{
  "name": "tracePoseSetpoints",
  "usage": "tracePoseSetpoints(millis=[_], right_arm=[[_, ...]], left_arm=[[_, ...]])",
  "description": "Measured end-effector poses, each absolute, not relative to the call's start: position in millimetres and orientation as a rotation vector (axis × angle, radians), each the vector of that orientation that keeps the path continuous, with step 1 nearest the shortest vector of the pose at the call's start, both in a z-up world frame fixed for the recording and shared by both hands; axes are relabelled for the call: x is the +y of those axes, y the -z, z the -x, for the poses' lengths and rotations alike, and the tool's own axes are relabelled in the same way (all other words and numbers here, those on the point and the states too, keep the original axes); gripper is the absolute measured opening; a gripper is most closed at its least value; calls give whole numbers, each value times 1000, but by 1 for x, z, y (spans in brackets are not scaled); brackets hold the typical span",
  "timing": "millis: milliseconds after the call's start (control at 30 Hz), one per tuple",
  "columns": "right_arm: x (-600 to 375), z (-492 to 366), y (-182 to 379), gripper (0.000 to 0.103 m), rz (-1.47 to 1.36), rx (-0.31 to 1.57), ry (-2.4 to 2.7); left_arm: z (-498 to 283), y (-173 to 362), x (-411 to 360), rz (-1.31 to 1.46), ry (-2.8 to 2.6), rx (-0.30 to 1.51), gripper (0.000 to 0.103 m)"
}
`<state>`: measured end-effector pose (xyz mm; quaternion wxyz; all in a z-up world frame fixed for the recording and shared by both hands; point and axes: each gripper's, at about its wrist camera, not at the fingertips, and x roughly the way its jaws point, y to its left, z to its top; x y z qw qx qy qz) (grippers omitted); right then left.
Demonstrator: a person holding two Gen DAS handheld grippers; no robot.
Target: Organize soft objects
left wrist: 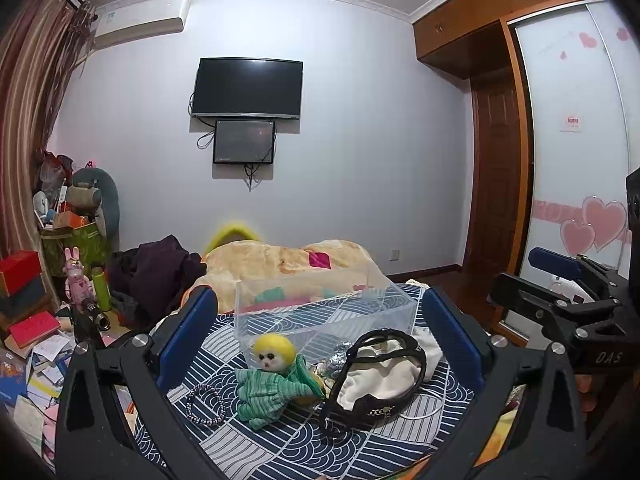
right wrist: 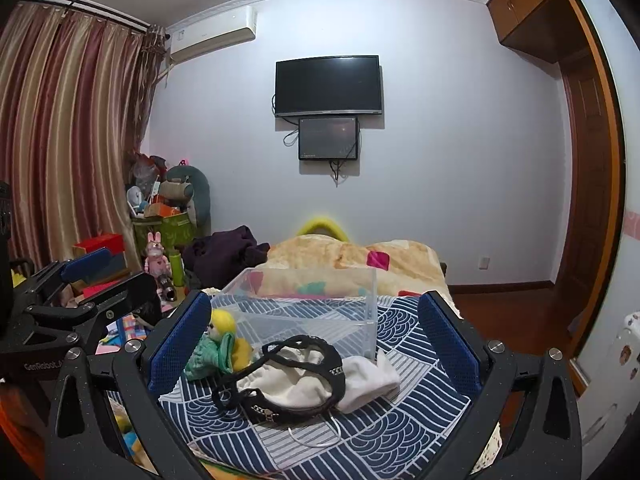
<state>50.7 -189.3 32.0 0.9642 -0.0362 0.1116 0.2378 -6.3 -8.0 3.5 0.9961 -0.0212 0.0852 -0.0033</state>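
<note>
A yellow-haired doll in green clothes (left wrist: 272,380) lies on the blue patterned bedspread (left wrist: 304,440); it also shows in the right wrist view (right wrist: 216,344). Beside it lie a black strap (left wrist: 380,376) over white cloth (left wrist: 380,380), seen too in the right wrist view as strap (right wrist: 288,376) and cloth (right wrist: 360,380). A clear plastic box (left wrist: 324,312) stands behind them, also in the right wrist view (right wrist: 304,308). My left gripper (left wrist: 316,320) is open and empty above the doll. My right gripper (right wrist: 316,320) is open and empty above the strap.
A beaded bracelet (left wrist: 206,404) lies left of the doll. A beige blanket (left wrist: 288,264) and dark clothes (left wrist: 160,272) sit at the bed's far end. Boxes, books and a pink rabbit figure (left wrist: 76,280) clutter the left side. A wardrobe (left wrist: 576,160) stands right.
</note>
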Motion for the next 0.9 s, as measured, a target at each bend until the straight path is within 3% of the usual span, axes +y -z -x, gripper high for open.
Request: tracePoseSetpoints(millis=[900], right_arm=[[-187, -50, -30, 103, 78, 213, -485]], left_arm=[[7, -2, -8, 39, 6, 168, 103]])
